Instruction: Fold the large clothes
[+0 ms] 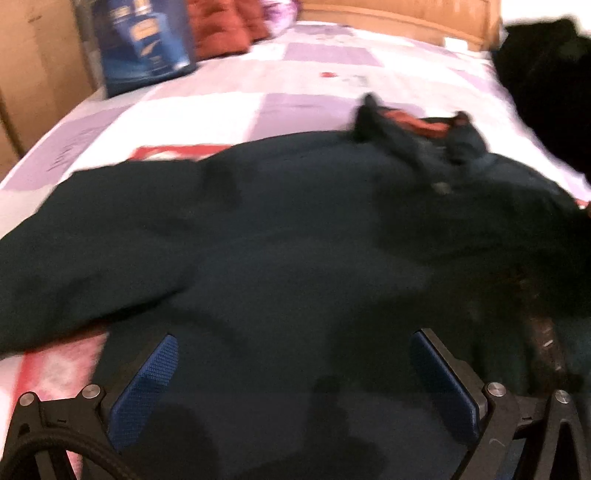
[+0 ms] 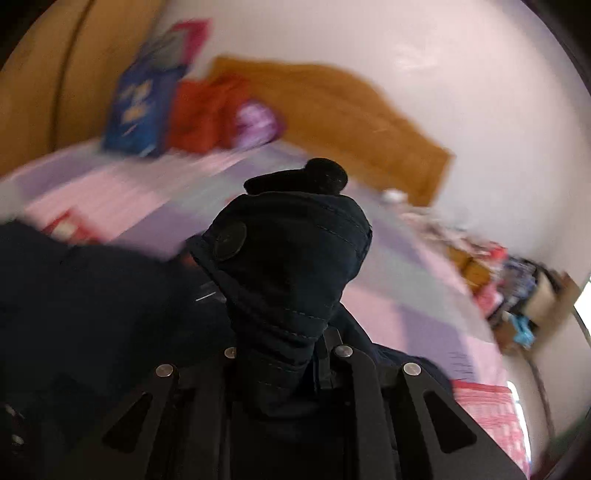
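A large dark navy jacket (image 1: 280, 229) lies spread across the bed, its collar (image 1: 424, 136) showing an orange lining at the far side. My left gripper (image 1: 293, 339) hovers over the jacket's near part, open, its blue pads (image 1: 144, 387) wide apart with nothing between them. In the right wrist view my right gripper (image 2: 284, 328) is shut on a bunched, stitched end of the jacket (image 2: 295, 251) with a dark round button (image 2: 231, 240). The cloth hides the fingertips. The view is tilted and blurred.
The bed (image 1: 258, 96) has a lilac, white and pink patchwork cover. At its head are a blue box (image 1: 144, 40), a rust-red cloth (image 1: 225, 29) and a wooden headboard (image 1: 399, 14). A black mass (image 1: 546, 92) lies at the right; clutter (image 2: 517, 291) borders the bed's far side.
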`<state>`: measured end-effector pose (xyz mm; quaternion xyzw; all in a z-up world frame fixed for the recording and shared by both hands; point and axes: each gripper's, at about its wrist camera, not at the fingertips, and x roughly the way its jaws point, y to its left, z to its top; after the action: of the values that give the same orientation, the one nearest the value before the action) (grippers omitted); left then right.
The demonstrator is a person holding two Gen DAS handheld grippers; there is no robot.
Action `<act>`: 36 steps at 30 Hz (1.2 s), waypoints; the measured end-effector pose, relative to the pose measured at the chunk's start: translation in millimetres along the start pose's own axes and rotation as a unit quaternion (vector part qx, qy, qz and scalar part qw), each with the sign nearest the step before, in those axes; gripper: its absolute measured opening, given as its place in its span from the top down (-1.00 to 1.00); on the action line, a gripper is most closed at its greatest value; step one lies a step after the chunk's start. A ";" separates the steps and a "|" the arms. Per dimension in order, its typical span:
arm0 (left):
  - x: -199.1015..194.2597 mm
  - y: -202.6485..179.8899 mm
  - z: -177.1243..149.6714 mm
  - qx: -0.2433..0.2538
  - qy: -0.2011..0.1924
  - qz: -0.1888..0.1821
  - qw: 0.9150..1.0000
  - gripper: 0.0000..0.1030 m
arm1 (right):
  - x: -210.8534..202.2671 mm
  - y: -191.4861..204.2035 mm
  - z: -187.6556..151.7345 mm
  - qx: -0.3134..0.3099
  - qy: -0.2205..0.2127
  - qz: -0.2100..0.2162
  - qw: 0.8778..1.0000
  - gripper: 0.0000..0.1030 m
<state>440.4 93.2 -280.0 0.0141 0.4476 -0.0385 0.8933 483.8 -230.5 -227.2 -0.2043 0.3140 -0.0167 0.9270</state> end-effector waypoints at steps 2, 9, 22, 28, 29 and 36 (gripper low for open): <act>-1.2 19.9 -7.9 -0.002 -0.001 0.010 1.000 -1.00 | 25.5 46.8 -12.0 -0.036 0.033 0.020 0.999 0.64; 8.7 45.3 -34.2 -0.021 0.013 0.012 1.000 -1.00 | 66.4 109.7 -35.1 -0.074 0.090 0.031 0.993 0.35; 10.8 7.3 10.4 -0.014 0.000 -0.012 1.000 -1.00 | -11.3 1.7 -40.0 0.144 0.043 0.107 0.983 -0.54; 15.1 -59.0 65.3 -0.009 -0.027 -0.061 0.998 -1.00 | 10.7 -120.8 -79.9 0.194 0.077 -0.060 0.976 -0.54; 20.6 -76.6 75.1 -0.005 -0.027 -0.072 0.997 -1.00 | 16.9 -130.6 -84.4 0.203 0.084 -0.069 0.973 -0.54; 108.0 -151.5 94.3 0.027 0.012 -0.020 0.999 -1.00 | 79.9 -136.9 -118.8 0.157 0.149 -0.030 0.976 -0.54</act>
<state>567.8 -69.5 -308.6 0.0300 0.4568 -0.0679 0.8864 491.2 -412.3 -305.3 -0.0604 0.4357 -0.1234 0.8895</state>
